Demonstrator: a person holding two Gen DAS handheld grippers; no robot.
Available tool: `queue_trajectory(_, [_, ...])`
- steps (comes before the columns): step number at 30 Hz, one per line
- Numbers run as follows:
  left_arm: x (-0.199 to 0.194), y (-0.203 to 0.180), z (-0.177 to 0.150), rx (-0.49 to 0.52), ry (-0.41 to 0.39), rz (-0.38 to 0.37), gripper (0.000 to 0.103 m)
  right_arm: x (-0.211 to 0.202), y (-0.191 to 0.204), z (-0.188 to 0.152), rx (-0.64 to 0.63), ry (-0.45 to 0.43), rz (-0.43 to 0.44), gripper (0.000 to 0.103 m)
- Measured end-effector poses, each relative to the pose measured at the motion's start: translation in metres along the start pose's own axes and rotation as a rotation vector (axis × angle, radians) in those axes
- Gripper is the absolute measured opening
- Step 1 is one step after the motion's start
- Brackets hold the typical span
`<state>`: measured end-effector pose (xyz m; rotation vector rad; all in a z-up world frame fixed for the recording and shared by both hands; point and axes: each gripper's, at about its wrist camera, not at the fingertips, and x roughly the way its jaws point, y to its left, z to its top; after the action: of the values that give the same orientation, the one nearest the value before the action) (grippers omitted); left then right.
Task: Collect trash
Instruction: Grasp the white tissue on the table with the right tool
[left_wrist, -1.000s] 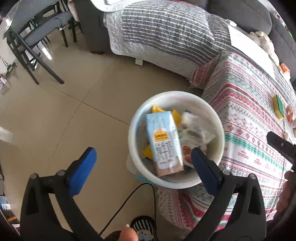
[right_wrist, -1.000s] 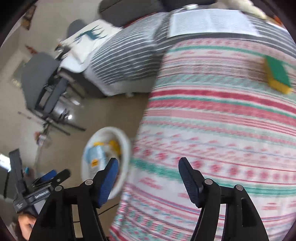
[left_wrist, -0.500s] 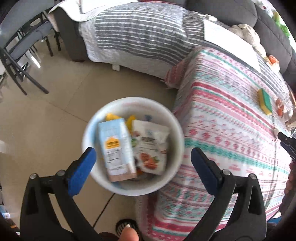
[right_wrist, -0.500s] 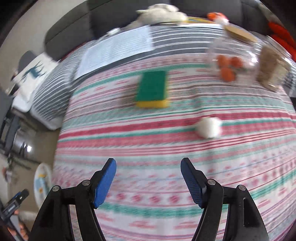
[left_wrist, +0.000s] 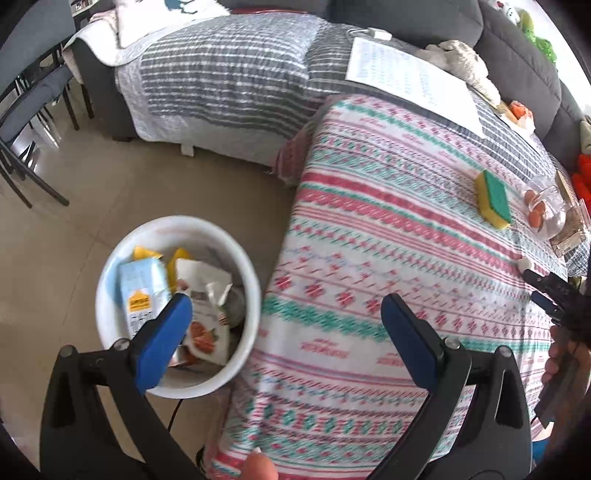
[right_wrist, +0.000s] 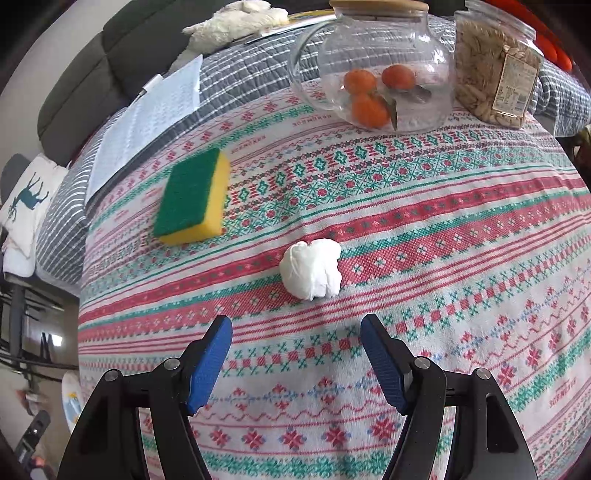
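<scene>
A crumpled white paper ball (right_wrist: 311, 268) lies on the patterned tablecloth (right_wrist: 443, 240), just ahead of my open, empty right gripper (right_wrist: 296, 334). The ball also shows small at the far right of the left wrist view (left_wrist: 524, 263), near the right gripper (left_wrist: 546, 295). A white trash bin (left_wrist: 247, 280) stands on the floor beside the table, holding a light blue carton (left_wrist: 142, 291) and snack wrappers (left_wrist: 205, 295). My left gripper (left_wrist: 284, 314) is open and empty, above the bin's rim and the table edge.
A green and yellow sponge (right_wrist: 192, 197) lies left of the ball. A glass jar with oranges (right_wrist: 373, 70) and a jar of seeds (right_wrist: 495, 62) stand behind. A paper sheet (right_wrist: 147, 122) lies on the grey striped sofa cover. Chairs (left_wrist: 26, 110) stand on the tiled floor.
My right gripper has swung right from the bin side across the table and now faces the paper ball. My left gripper has shifted right, so the bin slid to its left.
</scene>
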<state>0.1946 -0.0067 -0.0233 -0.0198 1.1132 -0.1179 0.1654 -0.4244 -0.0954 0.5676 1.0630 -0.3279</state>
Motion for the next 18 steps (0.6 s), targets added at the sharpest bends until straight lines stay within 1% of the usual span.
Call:
queue_trajectory(6, [0.008,-0.021,0.001,0.013,0.012,-0.002,0.102,0.008,-0.001,0.008,0.004,-0.037,-0.009,0.073])
queue_trajectory(8, [0.013,-0.028,0.0,0.026,0.019,0.007,0.102,0.009,0.0,0.01,-0.002,-0.05,-0.024,0.067])
queue_trajectory(10, [0.017,-0.034,-0.001,0.036,0.024,0.016,0.102,0.01,0.002,0.011,-0.016,-0.064,-0.052,0.05])
queue_trajectory(11, [0.017,-0.035,-0.001,0.038,0.023,0.019,0.102,0.011,0.003,0.012,-0.024,-0.07,-0.065,0.045])
queue_trajectory(13, [0.017,-0.04,-0.003,0.048,0.019,0.019,0.102,0.012,0.003,0.013,-0.037,-0.073,-0.083,0.027])
queue_trajectory(15, [0.017,-0.046,-0.004,0.062,0.015,0.021,0.102,0.012,0.0,0.014,-0.037,-0.063,-0.053,0.02])
queue_trajectory(18, [0.018,-0.059,-0.006,0.084,0.013,0.024,0.102,0.01,-0.007,0.014,0.005,-0.041,0.002,0.018])
